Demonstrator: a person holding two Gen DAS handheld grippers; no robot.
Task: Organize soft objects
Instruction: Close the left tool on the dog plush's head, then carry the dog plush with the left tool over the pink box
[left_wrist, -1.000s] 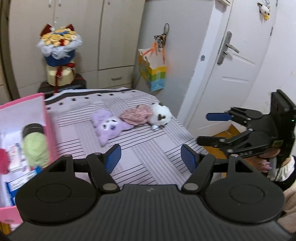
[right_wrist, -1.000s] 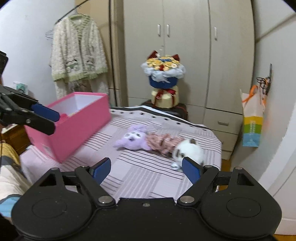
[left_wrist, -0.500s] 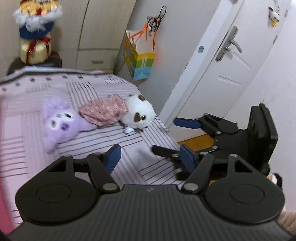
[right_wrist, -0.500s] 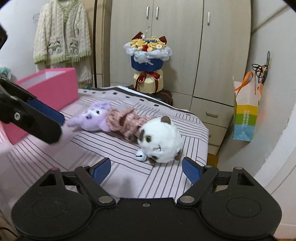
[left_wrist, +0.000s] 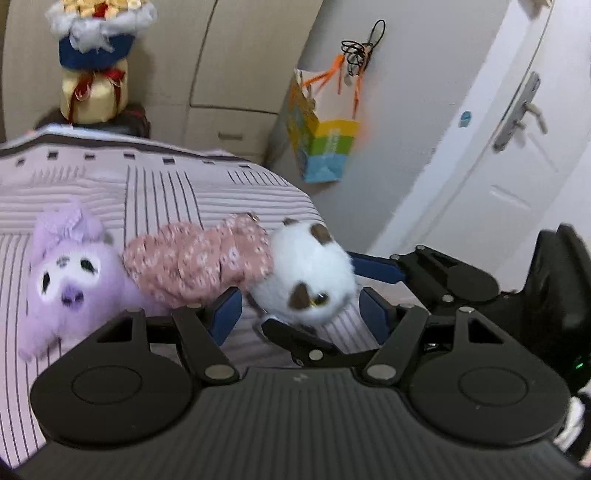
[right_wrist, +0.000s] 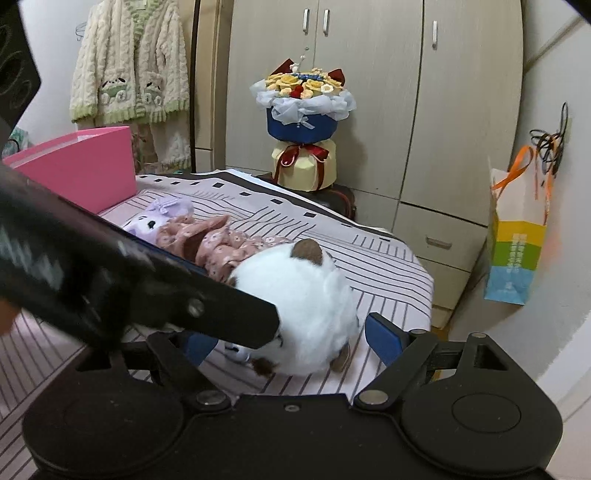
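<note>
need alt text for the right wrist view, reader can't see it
A white plush toy with brown ears lies on a striped bed between the open fingers of the right tool, with the left tool reaching across in front. Behind it lie a pink floral cloth, a purple plush and a pink box.

From my right wrist view the left tool (right_wrist: 229, 325) blurs across, hiding most of the purple plush (right_wrist: 155, 221) and the white plush's (right_wrist: 295, 310) face. Pink box (right_wrist: 74, 166) cut by left edge. Bouquet (left_wrist: 96, 37) top cropped in left view.
</note>
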